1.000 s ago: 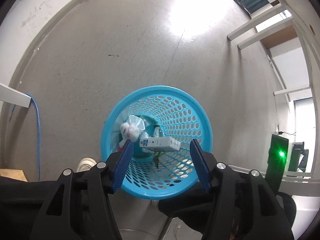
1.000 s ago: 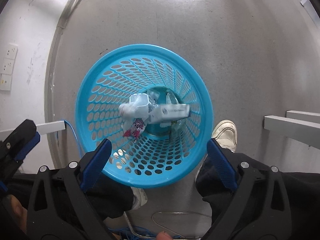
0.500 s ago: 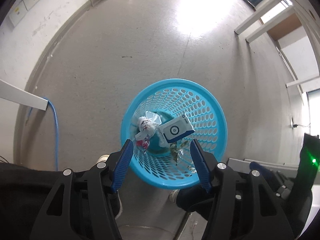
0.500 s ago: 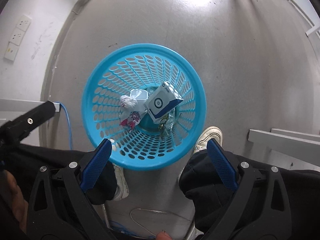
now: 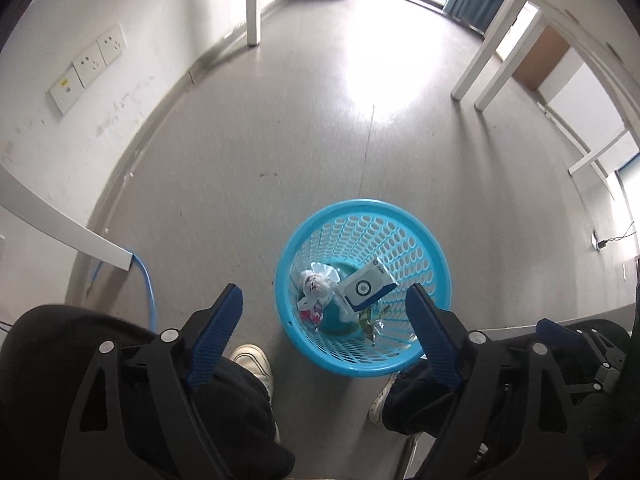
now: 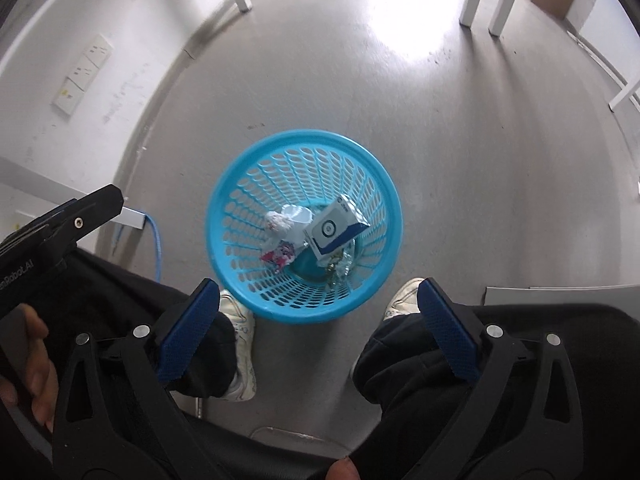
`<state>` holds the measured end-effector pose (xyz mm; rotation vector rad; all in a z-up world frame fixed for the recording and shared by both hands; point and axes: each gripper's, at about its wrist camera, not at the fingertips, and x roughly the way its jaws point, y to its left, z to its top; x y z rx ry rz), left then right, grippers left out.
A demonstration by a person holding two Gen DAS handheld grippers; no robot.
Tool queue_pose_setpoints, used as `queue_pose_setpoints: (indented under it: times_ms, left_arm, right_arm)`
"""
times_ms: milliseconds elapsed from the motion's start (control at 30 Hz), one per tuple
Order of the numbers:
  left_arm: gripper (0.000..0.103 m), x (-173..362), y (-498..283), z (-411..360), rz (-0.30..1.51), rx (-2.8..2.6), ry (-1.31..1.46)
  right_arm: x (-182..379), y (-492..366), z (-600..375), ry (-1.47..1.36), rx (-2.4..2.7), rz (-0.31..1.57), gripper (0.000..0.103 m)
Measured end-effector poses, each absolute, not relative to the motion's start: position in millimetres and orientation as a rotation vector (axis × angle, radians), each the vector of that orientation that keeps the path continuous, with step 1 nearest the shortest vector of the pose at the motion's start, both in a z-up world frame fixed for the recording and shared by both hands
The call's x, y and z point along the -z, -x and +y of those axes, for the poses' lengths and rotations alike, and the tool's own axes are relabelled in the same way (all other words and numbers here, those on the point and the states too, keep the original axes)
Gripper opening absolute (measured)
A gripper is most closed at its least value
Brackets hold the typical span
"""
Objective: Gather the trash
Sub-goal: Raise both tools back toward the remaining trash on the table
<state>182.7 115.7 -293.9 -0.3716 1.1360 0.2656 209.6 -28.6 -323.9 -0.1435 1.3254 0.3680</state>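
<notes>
Both tongs now sit higher above the blue waste basket (image 5: pixel 362 364) than a second ago, so the basket looks smaller and more floor shows around it; the white-and-blue carton has tipped from lying flat to leaning against the basket wall.

Left wrist view: the left tongs (image 5: pixel 326 312) point down at the grey floor (image 5: pixel 280 140). Their jaws are opening and already stand wide, with nothing between the blue pads. The basket stands on the floor between the person's white shoes (image 5: pixel 254 362). Inside it lie the carton (image 5: pixel 366 290), a crumpled white wrapper (image 5: pixel 316 282) and a pink wrapper (image 5: pixel 312 314).

Right wrist view: the right tongs (image 6: pixel 318 328) stand wide and empty, above the person's dark trouser legs (image 6: pixel 404 356). The basket (image 6: pixel 240 280) holds the carton (image 6: pixel 334 234), tilted against the right wall, with the white wrapper (image 6: pixel 290 218) and pink wrapper (image 6: pixel 280 256) to its left. A blue cable (image 6: pixel 156 244) runs down near the wall.
</notes>
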Motion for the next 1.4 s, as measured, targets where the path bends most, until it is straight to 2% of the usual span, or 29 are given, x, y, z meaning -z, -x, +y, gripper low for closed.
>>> queue_pose_setpoints:
  times_ms: [167,333,733,900,1067,1400]
  left_arm:
    - [0.092,279.8,-166.6,114.1,1.084,-0.250,0.382]
    - [0.097,264.2,-149.5,101.5,1.078,-0.176,0.369]
    - [0.097,213.1,-90.6,78.9,1.014,-0.221,0.183]
    - [0.097,187.1,-62.2,82.7,0.963,-0.183,0.205]
    - [0.097,152.7,-41.8,83.8,0.897,-0.126,0.224]
    - [0.097,39.9,-24.9,80.0,0.636,-0.003,0.175]
  right_arm:
    - [300.6,-192.3,-43.1,0.075,-0.383,1.288,0.095]
    - [276.5,-165.9,-46.2,0.096,-0.410,1.235,0.095]
    - [215.1,-101.9,-73.8,0.097,-0.474,1.130,0.095]
    - [189.4,-73.7,-90.6,0.114,-0.511,1.077,0.095]
    - [156.5,-50.6,-100.0,0.102,-0.557,1.015,0.095]
    - [32.9,-28.1,-110.9,0.039,-0.618,0.740,0.095]
